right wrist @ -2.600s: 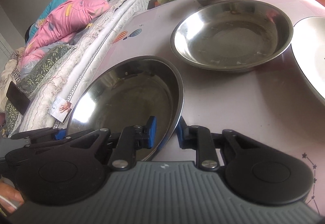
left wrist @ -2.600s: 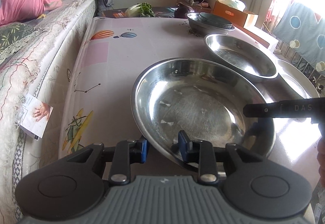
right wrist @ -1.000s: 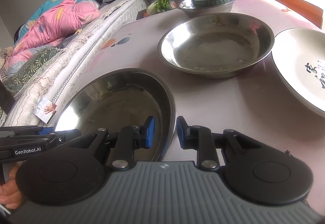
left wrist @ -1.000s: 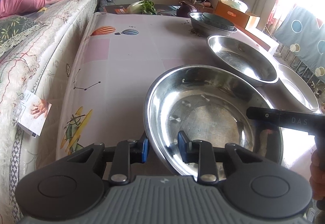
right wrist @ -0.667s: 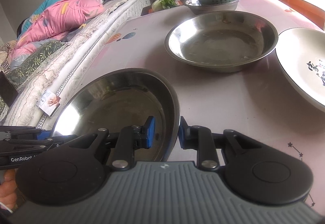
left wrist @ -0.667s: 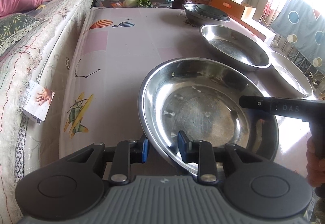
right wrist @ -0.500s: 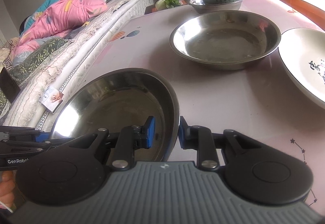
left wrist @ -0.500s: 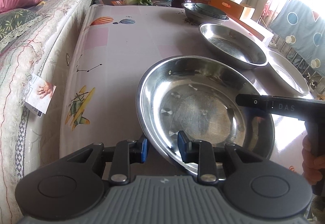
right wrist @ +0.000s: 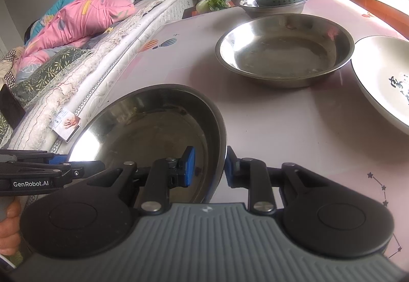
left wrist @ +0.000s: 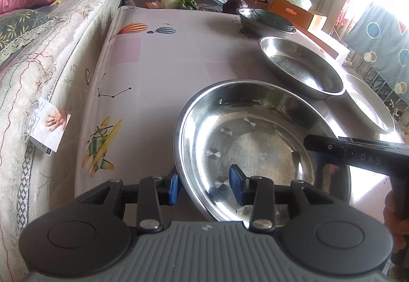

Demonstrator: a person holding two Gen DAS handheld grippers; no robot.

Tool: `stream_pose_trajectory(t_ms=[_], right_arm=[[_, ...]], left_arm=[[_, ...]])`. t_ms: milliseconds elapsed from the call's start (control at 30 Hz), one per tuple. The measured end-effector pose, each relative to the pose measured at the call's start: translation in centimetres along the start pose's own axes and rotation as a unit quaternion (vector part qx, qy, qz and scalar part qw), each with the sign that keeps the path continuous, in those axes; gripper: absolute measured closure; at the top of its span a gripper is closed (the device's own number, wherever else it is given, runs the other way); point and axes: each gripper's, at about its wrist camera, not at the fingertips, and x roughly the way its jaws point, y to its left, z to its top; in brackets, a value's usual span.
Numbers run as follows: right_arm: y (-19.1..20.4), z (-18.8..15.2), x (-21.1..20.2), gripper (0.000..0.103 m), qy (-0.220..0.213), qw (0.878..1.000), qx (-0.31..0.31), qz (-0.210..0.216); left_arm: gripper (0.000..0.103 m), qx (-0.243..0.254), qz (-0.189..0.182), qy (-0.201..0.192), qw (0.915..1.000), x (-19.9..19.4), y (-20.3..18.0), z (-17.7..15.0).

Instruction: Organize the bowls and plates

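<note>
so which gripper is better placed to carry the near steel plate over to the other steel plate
Right. The right gripper grips the near steel plate's rim on the side facing the other steel plate. The left gripper is opening, its pads off the rim between them.
</note>
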Motion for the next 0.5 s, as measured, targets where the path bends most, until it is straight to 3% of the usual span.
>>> stream_pose_trajectory(t_ms=[500], right_arm=[[-0.08, -0.05, -0.02, 0.079, 0.000, 1.000, 0.003, 0.001]], left_arm=[[0.061, -0.004, 0.004, 0.001, 1.0000, 0.28, -0.11, 0.04]])
